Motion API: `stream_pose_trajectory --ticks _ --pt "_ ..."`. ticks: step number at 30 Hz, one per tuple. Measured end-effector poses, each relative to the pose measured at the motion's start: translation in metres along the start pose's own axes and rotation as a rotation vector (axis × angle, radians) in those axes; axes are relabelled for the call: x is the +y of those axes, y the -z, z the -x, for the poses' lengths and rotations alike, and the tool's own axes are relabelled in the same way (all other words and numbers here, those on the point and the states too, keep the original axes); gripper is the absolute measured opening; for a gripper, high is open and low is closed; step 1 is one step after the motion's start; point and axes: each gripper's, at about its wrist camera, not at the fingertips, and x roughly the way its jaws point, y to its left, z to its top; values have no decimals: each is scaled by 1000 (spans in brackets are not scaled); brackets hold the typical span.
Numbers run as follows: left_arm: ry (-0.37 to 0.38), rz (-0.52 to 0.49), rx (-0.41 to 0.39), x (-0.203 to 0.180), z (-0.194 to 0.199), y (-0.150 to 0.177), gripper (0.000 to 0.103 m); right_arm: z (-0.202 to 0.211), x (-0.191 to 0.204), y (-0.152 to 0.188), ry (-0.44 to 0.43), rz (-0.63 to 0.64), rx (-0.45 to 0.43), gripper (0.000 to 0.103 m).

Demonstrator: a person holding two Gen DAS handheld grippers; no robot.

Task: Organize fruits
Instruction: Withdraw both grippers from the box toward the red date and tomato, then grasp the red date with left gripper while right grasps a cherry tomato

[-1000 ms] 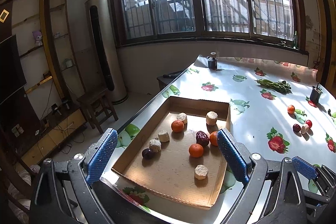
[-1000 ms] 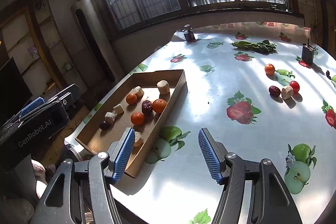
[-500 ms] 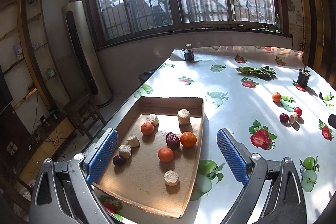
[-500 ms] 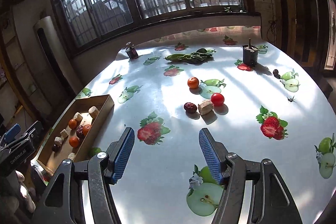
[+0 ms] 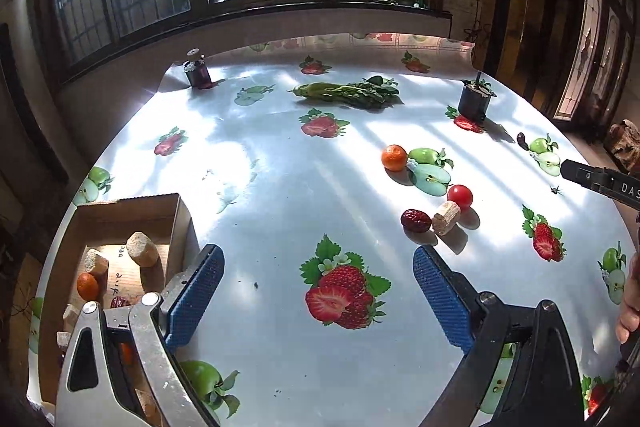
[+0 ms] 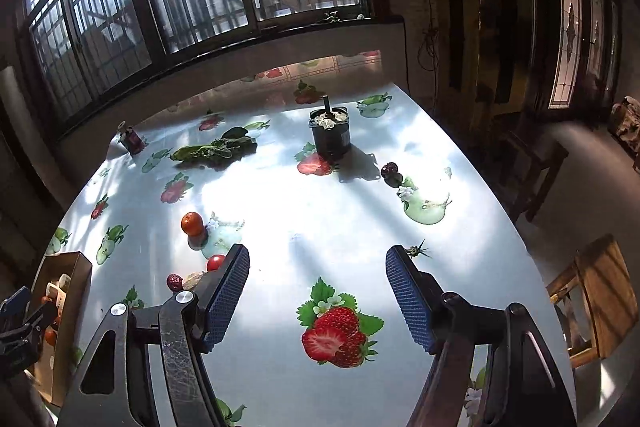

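**Reaching for the loose fruit beyond the cardboard box**

Hovering over the glossy fruit-print tablecloth (image 5: 280,187), both tools are released: the left gripper (image 5: 318,291) and the right gripper (image 6: 318,297) each show blue ribbed pads spread apart with nothing between them.

The landmark is the shallow brown cardboard box (image 5: 176,215) at the table's left edge, which already holds several pieces. Well away from the box, toward the table's middle, sits a tight cluster: a wrinkled dark-red jujube (image 5: 416,220), a pale tan cork-like chunk (image 5: 446,217) touching it, and a small glossy red tomato (image 5: 460,196) just behind. Farther from the box lies a round orange tangerine (image 5: 394,157).

The step appears to be an approach to that cluster. To do it well, take one piece at a time, starting with the outermost. The jujube and chunk touch, so a careless closing could shove the neighbour; come in from the free side, pads straddling the piece, and close gently since round fruit rolls.
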Motion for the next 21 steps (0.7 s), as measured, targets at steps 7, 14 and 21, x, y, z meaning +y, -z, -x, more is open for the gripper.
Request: stream_pose_trajectory --ticks 7,14,21 --pt "168 0 119 -23 -67 1 55 -87 46 6 -166 -9 165 52" --pt "266 -13 97 -36 -92 -7 54 -122 71 9 -182 10 195 52" --pt "339 -52 102 -50 -112 -9 54 -127 62 11 -180 -7 215 35"
